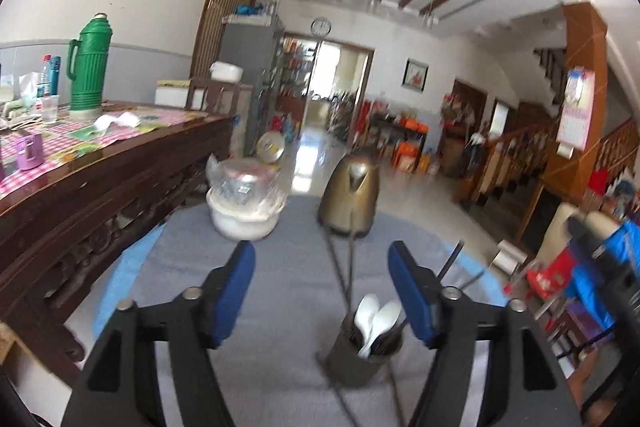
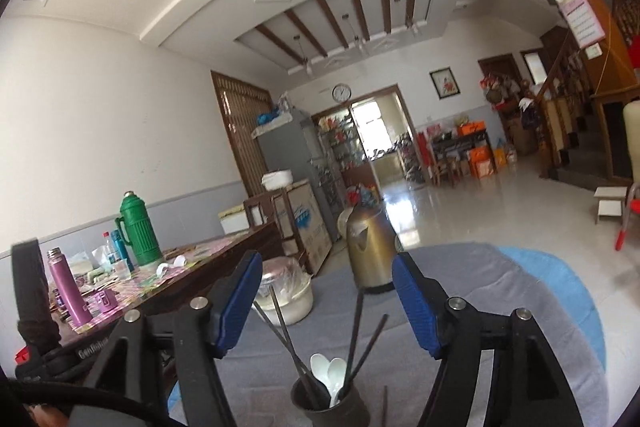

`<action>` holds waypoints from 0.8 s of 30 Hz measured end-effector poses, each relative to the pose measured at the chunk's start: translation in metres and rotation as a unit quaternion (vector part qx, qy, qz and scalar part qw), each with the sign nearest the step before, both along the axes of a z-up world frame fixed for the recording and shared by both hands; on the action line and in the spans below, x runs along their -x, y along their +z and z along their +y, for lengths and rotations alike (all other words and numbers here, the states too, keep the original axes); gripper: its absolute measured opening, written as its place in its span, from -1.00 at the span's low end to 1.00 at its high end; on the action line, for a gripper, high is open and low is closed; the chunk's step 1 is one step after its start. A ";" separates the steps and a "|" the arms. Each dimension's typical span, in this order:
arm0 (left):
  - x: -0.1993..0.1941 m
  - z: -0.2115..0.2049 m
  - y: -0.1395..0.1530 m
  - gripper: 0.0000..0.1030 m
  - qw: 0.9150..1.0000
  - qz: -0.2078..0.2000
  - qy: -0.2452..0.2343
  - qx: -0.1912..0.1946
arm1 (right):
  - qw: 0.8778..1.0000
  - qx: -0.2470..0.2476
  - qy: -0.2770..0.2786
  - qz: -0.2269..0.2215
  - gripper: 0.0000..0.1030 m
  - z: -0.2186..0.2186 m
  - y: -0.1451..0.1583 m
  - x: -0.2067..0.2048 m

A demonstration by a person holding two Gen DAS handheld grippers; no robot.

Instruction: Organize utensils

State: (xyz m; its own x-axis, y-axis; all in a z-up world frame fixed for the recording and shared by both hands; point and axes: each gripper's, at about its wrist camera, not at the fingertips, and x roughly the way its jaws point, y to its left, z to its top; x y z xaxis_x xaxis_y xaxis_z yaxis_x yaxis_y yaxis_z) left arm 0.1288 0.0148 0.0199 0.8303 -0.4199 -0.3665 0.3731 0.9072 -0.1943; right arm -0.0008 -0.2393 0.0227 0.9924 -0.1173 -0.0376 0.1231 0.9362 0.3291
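A dark utensil cup (image 2: 330, 405) holding black chopsticks (image 2: 356, 331) and two white spoons (image 2: 330, 371) stands near the table's (image 2: 500, 299) front edge, a stray chopstick (image 2: 385, 407) lying just beside it. Both the left gripper (image 1: 322, 297) and right gripper (image 2: 326, 301) hover above the cup, tilted upward, jaws wide apart and empty. Collecting the stray stick likely calls for a low, level approach along its length.

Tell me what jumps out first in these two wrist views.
The dark utensil cup on the grey cloth, close below both open grippers, holding white spoons and black chopsticks. Behind it stand a brass-coloured kettle and a plastic-wrapped white pot. A green thermos stands on the side table at left.
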 end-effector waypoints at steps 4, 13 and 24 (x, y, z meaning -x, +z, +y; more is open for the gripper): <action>0.008 -0.002 -0.020 0.57 0.998 0.039 0.017 -0.056 | 1.000 0.013 -0.020 0.009 0.39 0.002 -0.001 0.019; 0.023 -0.012 -0.080 0.57 0.978 0.146 0.020 -0.150 | 0.987 -0.057 0.001 0.153 0.35 -0.026 -0.074 0.012; 0.055 -0.009 -0.102 0.57 0.967 0.188 0.009 -0.172 | 0.965 -0.092 0.052 0.242 0.12 -0.028 -0.125 0.035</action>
State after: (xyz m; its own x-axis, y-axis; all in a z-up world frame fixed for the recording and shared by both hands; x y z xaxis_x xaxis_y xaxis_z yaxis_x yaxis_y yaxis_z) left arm 0.0737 0.0060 -0.0821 0.6170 -0.2051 -0.7598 0.3176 0.9482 0.0019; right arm -0.0359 -0.2675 -0.1020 0.8597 0.0349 -0.5096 0.2123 0.8830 0.4187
